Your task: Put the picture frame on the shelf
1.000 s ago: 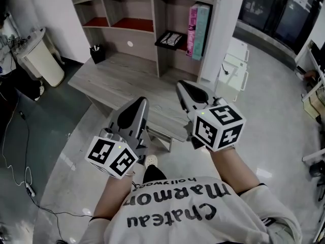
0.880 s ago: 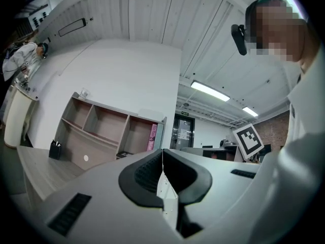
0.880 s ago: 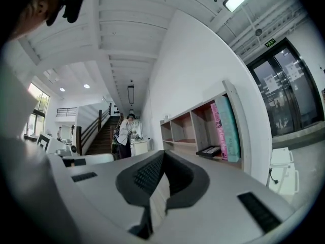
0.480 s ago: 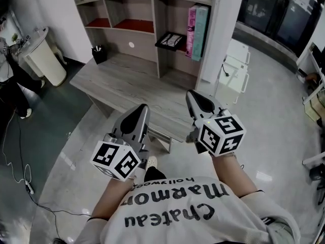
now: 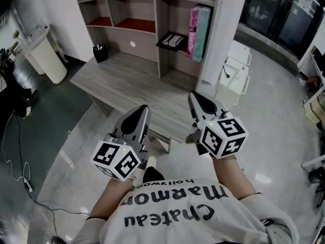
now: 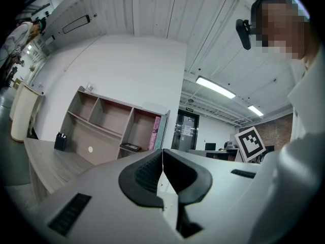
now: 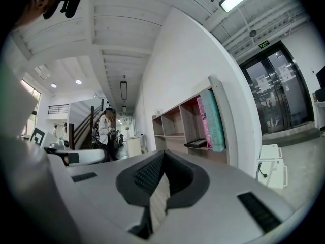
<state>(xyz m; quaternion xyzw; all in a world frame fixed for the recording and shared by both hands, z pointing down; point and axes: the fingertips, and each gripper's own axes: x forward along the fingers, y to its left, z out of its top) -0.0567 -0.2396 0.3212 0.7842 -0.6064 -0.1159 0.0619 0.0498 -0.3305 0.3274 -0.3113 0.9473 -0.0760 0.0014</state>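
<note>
In the head view, the right gripper [image 5: 197, 98] has drawn back toward the body, while the left gripper [image 5: 142, 111] has barely shifted. The picture frame [image 5: 171, 40] lies flat in a shelf [image 5: 158, 60] compartment, at 12 o'clock from the nearer right gripper. The left gripper view shows its jaws pressed together and empty, with the frame [image 6: 131, 147] at 10 o'clock. The right gripper view shows the same closed, empty jaws, with the frame [image 7: 202, 143] edge-on at 1 o'clock.

An office. A desk [image 5: 127, 83] with a shelf [image 5: 158, 39] and books [image 5: 199, 27] stands near glass doors [image 5: 277, 11]. Strip lights [image 6: 216, 87] overhead.
</note>
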